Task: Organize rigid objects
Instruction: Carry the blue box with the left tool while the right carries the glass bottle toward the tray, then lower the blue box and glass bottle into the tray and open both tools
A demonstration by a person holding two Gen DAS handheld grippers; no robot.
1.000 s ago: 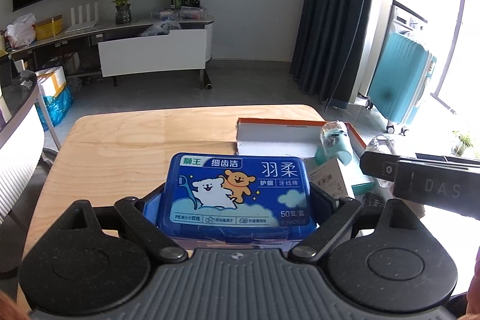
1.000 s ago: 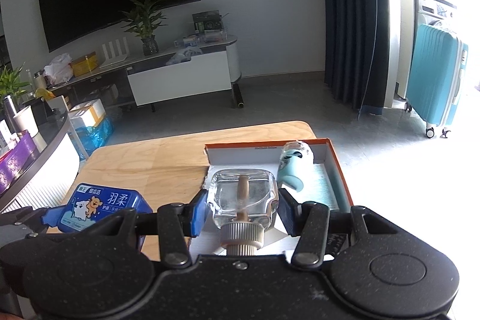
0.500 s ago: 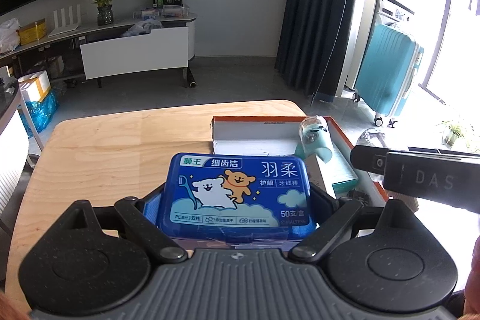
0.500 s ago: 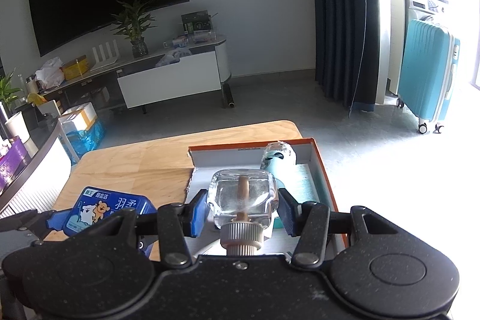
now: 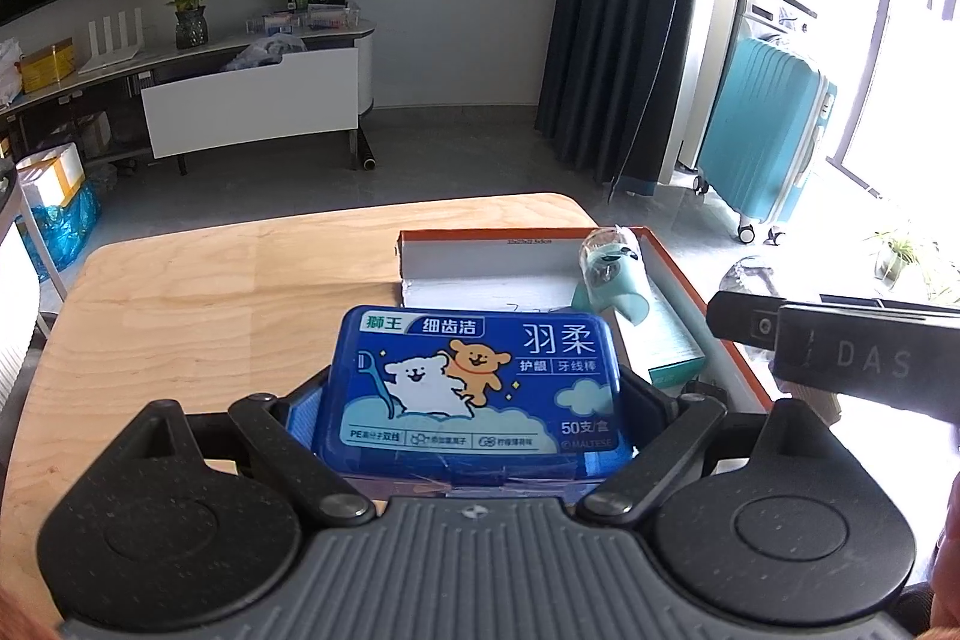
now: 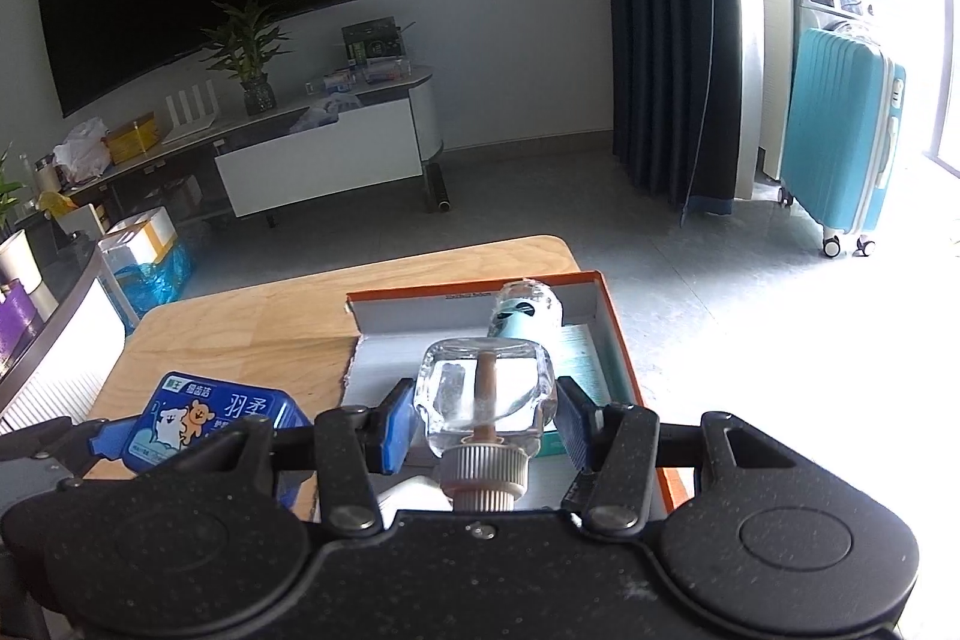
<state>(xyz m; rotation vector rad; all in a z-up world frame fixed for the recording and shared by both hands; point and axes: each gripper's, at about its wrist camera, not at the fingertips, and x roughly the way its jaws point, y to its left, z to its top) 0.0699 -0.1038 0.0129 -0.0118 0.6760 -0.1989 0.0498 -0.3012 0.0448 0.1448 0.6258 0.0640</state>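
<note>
Both my cams sit on the wrists, looking forward and angled down along the fingers. Left cam: blue floss box (image 5: pixel 474 388) fills the near field right ahead of the left claw (image 5: pixel 474 400), orange-rimmed tray (image 5: pixel 714 304) ahead to its right. Right cam: clear glass bottle (image 6: pixel 483 394) close up between the right claw (image 6: pixel 483 418) pads, tray directly ahead beyond it. Shared: tray, wooden table (image 5: pixel 210 292), the floss box at the right cam's lower left, the TV wall and the teal suitcase (image 6: pixel 840 136) far off.
</note>
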